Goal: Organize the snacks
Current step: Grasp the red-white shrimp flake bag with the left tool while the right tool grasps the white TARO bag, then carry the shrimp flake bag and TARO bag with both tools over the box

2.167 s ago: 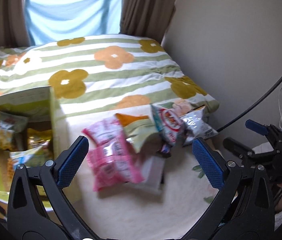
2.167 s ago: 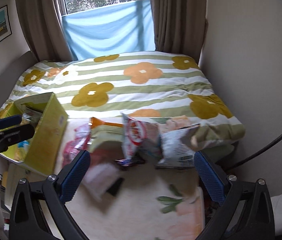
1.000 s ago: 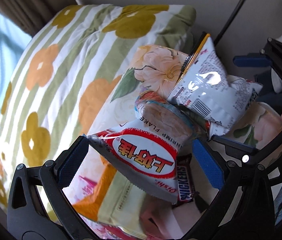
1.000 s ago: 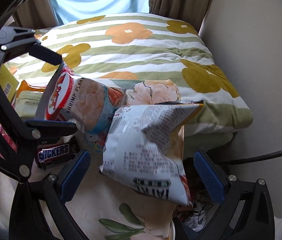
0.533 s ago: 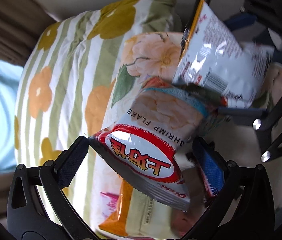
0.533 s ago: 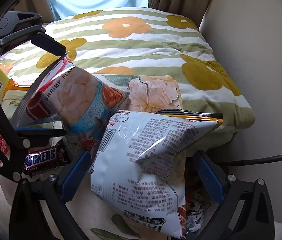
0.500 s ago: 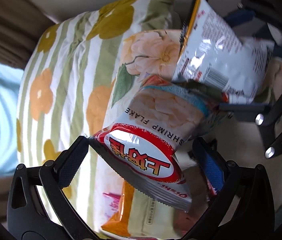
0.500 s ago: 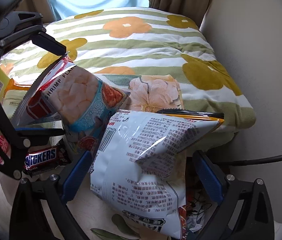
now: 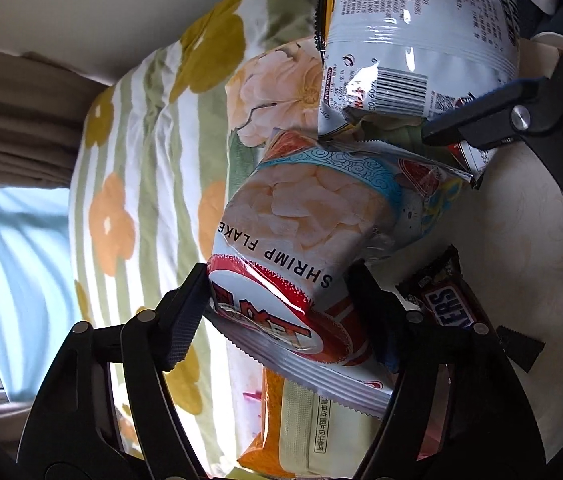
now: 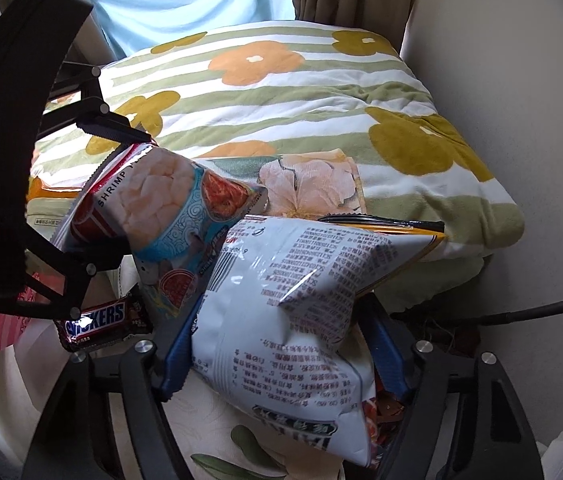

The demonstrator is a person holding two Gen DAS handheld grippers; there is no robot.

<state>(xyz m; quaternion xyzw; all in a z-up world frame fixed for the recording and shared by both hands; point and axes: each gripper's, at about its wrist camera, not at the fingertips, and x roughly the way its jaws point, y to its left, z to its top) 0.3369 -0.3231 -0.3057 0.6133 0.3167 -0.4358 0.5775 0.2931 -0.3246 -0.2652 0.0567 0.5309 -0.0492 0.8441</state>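
Note:
My left gripper (image 9: 281, 312) is shut on the red-and-white end of a shrimp flake bag (image 9: 313, 216), which also shows in the right wrist view (image 10: 153, 204). My right gripper (image 10: 281, 348) is shut on a silver-white snack bag (image 10: 293, 308), seen too in the left wrist view (image 9: 413, 40). A Snickers bar (image 10: 101, 320) lies on the cream cloth beside both grippers and shows in the left wrist view (image 9: 449, 304). A pale green packet with an orange edge (image 9: 313, 420) lies under the shrimp bag.
The snacks rest on a floral cloth (image 10: 313, 184) at the edge of a striped flower-print blanket (image 10: 265, 92). A wall (image 10: 541, 140) and a black cable (image 10: 521, 312) are to the right. Curtains and a blue sheet (image 10: 185, 0) hang at the back.
Both grippers have closed on their bags: the left on the shrimp flake bag, the right on the silver-white bag. Half a second ago both sets of fingers stood wide apart.

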